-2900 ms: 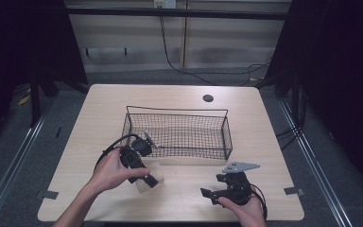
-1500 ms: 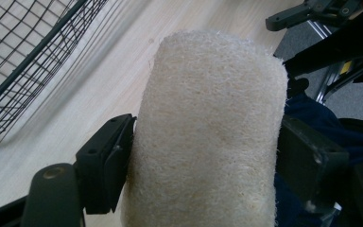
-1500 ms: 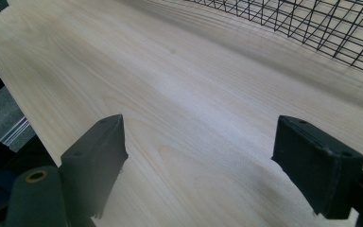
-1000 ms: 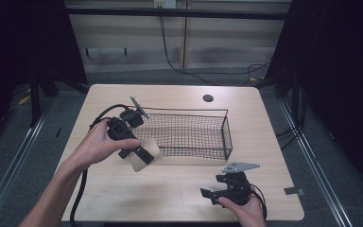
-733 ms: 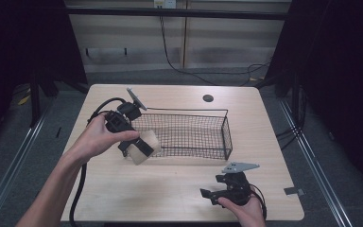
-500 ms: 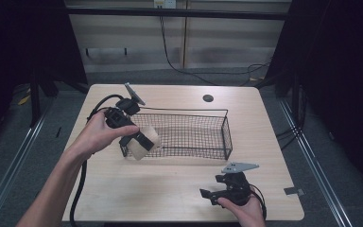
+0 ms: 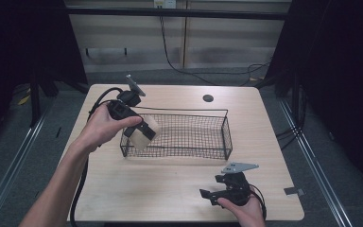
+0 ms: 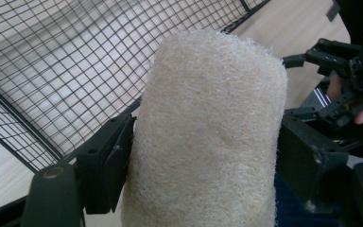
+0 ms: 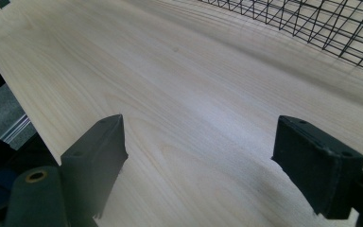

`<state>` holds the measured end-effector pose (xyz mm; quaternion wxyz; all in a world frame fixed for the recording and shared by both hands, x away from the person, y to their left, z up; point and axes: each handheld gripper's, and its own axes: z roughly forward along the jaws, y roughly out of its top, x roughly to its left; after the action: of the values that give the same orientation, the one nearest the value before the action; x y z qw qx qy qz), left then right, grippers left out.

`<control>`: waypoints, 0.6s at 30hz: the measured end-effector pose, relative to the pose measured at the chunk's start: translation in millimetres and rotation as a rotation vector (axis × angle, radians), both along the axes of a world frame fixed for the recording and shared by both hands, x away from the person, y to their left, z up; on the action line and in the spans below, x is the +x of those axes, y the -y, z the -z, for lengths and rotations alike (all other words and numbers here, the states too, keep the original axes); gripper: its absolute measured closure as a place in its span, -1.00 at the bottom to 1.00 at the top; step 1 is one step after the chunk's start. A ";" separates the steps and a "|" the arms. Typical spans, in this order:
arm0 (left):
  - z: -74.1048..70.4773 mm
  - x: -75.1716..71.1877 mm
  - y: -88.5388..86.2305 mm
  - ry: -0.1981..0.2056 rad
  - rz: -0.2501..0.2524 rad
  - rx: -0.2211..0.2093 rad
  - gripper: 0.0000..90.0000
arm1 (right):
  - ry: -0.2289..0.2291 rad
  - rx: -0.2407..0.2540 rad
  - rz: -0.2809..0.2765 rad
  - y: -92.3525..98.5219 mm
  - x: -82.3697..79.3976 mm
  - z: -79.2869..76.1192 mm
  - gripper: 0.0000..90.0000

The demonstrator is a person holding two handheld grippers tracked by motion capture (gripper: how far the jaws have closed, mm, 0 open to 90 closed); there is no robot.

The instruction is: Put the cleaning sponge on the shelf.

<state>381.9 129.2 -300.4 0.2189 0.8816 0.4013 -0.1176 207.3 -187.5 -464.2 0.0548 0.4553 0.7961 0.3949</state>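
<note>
Jaws of left gripper point(image 8: 203, 161) clamped around loofah roll point(image 8: 208, 137), above basket point(image 7: 184, 137)

No writing, label, brand, number or sign can be read in any of the three views.

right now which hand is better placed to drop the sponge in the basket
Left. The left gripper is shut on the sponge and hangs over the basket's left end. The right gripper rests open at the table's near edge, nothing between its jaws.
</note>
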 end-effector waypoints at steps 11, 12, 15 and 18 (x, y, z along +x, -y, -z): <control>2.8 16.1 -2.8 0.005 -0.096 0.026 -0.44 | -0.001 0.000 -0.001 -0.1 0.0 0.0 -0.61; 3.5 17.0 -2.6 0.007 -0.098 0.031 -0.44 | -0.003 0.000 -0.001 -0.3 -0.2 0.0 -0.61; 6.1 20.3 -2.3 0.000 -0.113 0.034 -0.44 | -0.003 0.002 -0.002 -0.5 -0.3 0.0 -0.61; 7.4 24.4 -3.7 0.005 -0.121 0.047 -0.44 | -0.002 0.001 -0.002 -0.3 -0.2 0.1 -0.61</control>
<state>406.3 132.9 -307.9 0.2057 0.8611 0.4558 -0.0923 207.1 -187.2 -464.3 0.0534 0.4548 0.7963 0.3951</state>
